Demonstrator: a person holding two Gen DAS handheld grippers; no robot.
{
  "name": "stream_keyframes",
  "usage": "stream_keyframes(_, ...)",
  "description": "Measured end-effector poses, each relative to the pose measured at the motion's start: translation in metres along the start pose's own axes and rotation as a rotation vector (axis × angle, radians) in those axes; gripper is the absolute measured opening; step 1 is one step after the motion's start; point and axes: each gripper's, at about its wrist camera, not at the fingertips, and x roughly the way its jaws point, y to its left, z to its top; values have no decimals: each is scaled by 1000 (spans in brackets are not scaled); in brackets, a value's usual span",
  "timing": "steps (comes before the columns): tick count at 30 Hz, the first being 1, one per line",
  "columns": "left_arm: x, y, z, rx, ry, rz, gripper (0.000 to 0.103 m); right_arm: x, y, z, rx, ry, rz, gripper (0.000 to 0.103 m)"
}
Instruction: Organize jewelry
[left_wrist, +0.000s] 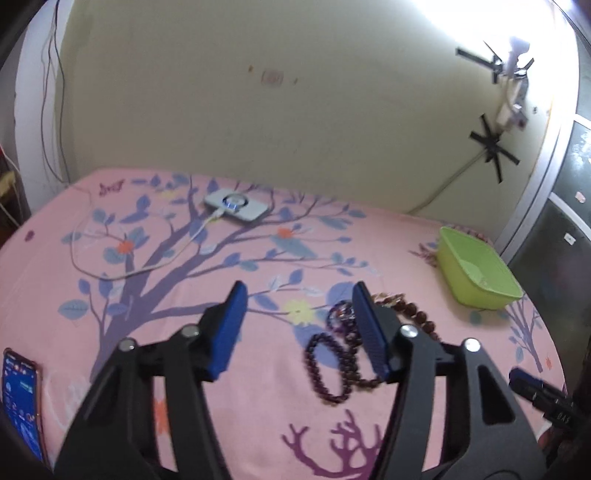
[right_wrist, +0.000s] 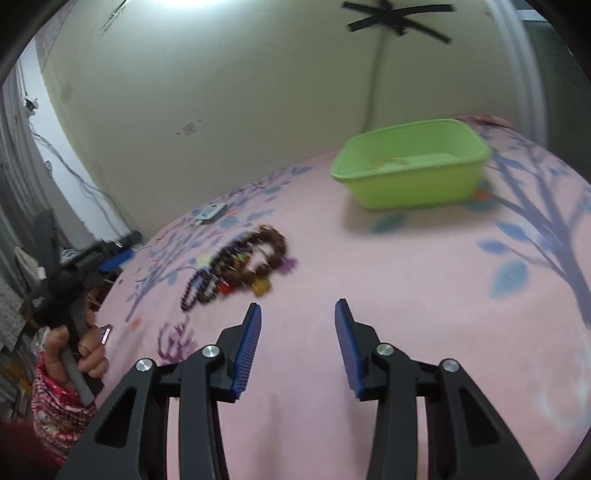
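Note:
A heap of bead jewelry lies on the pink tree-print bedsheet (left_wrist: 258, 424): a dark purple bead bracelet (left_wrist: 328, 363) and a brown bead strand (left_wrist: 400, 301). In the right wrist view the same heap (right_wrist: 240, 266) is blurred, ahead and to the left. My left gripper (left_wrist: 298, 293) is open with bare sheet between its fingers; its right finger (left_wrist: 369, 332) covers part of the beads. My right gripper (right_wrist: 298, 305) is open over bare sheet, short of the heap. A green plastic basin (right_wrist: 413, 188) stands far right, with something small and blurred inside.
A phone (left_wrist: 20, 391) with a lit screen lies at the bed's left edge. A grey power bank (left_wrist: 236, 208) with a white cable sits near the wall. A person's hand (right_wrist: 85, 350) holds the left gripper's handle. A dark cabinet (left_wrist: 554, 240) stands beyond the basin (left_wrist: 480, 295).

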Motion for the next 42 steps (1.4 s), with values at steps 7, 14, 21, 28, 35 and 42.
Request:
stream_keyframes(7, 58, -16, -15, 6, 186, -114, 55, 94, 19, 58, -91, 159, 57, 13)
stream_keyframes(14, 57, -56, -51, 225, 275, -153, 1, 97, 16, 30, -139, 285, 121, 0)
stream_keyframes(21, 16, -41, -36, 227, 158, -187, 1, 63, 30, 54, -246, 169, 90, 12)
stream_keyframes(28, 68, -62, -17, 438, 227, -198, 31, 121, 49, 92, -527, 192, -10, 20)
stream_keyframes(35, 106, -61, -10, 453, 330, -252, 12, 162, 75, 76, -902, 253, -33, 20)
stream_keyframes(42, 94, -63, -1, 439, 306, -277, 4, 151, 81, 89, -842, 300, 79, 0)
